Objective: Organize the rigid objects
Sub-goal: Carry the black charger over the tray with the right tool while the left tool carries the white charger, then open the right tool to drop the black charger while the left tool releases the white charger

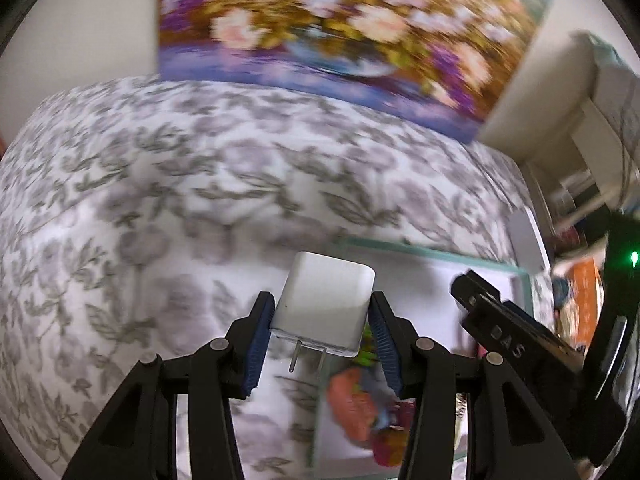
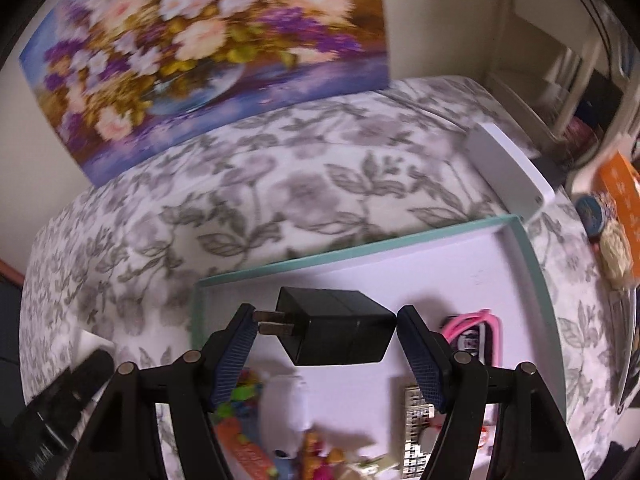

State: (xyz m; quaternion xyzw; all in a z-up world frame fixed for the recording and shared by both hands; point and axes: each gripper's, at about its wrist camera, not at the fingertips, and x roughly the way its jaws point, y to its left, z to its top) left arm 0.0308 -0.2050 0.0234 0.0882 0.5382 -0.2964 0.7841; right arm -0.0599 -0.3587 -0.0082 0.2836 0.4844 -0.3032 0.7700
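Motion blur smears the flower painting on canvas (image 1: pixel 320 36) and the grey leaf-patterned bedspread (image 1: pixel 168 184). The small colourful toys (image 2: pixel 248 412) in the teal-rimmed white tray (image 2: pixel 532 248) are blurred, partly hidden behind the tongs, and cut off by the lower edge.

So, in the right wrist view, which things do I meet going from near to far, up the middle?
Black charger between the jaws → teal tray rim → floral tablecloth → flower painting.
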